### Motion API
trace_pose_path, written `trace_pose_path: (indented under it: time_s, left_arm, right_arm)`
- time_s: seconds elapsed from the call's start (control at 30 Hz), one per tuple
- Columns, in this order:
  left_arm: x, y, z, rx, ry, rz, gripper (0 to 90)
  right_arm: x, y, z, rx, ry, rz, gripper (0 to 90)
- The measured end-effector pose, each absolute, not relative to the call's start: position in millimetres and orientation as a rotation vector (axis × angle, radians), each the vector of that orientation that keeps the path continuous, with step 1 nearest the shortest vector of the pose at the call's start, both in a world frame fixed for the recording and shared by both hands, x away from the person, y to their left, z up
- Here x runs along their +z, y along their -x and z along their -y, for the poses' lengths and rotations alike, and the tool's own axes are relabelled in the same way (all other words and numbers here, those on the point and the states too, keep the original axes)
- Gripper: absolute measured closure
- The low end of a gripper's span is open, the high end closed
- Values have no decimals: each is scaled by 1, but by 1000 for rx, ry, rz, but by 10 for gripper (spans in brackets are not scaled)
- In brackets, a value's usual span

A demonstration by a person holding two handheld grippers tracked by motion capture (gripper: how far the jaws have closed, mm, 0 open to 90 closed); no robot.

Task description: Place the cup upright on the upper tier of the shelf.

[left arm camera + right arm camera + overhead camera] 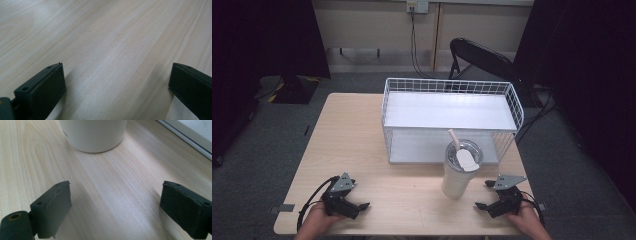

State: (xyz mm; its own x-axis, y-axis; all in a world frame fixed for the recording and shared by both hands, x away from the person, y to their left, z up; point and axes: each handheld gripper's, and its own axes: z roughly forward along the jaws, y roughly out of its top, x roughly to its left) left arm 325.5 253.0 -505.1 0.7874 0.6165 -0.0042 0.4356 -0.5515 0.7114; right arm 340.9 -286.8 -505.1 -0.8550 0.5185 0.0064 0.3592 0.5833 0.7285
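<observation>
1. At the near left corner of the table (pixel 362 130), the left gripper (pixel 357 205) rests low over bare wood with its jaws spread wide and nothing between them; the left gripper view has plain wood grain ahead of the two black jaws. It is well apart from the tumbler and looks best kept still.

2. Right of centre stands the white tumbler (pixel 458 172), upright on the wood, with a clear lid (pixel 463 151) and a straw (pixel 455 138) leaning out to the left. It sits just in front of the white wire rack (pixel 451 120), near the rack's lower shelf.

3. At the near right corner, the right gripper (pixel 484 197) sits just beside the tumbler with its jaws also wide and empty. In the right gripper view the tumbler's rounded base (pixel 93 135) lies straight ahead between the jaw lines, not yet touched.

4. The step in hand looks like a reach for the tumbler. To do it well, the right gripper should rise from base height to mid-wall, advance squarely so the body centres between the jaws, and close gently below the lid.

5. A low or off-centre grip could tip the tall tumbler toward the rack.
</observation>
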Motion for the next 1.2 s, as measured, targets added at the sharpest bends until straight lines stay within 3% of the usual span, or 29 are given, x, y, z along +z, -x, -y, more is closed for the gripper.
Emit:
trace_pose_path:
  time_s: [0.5, 0.57, 0.67, 1.2]
  left_arm:
    - [-505, -326, -253, 318, -2242, -775, 1]
    - [-505, -326, -253, 317, -2241, -777, 1]
    - [-505, -326, -253, 318, -2242, -775, 1]
    - [-505, -326, -253, 319, -2242, -775, 1]
  right_arm:
    - [-505, -338, 286, 1116, -784, -2582, 95]
    - [-502, -338, 285, 1090, -793, -2592, 141]
    - [-499, -338, 284, 1084, -804, -2601, 139]
    - [-471, -338, 268, 1328, -796, -2573, 138]
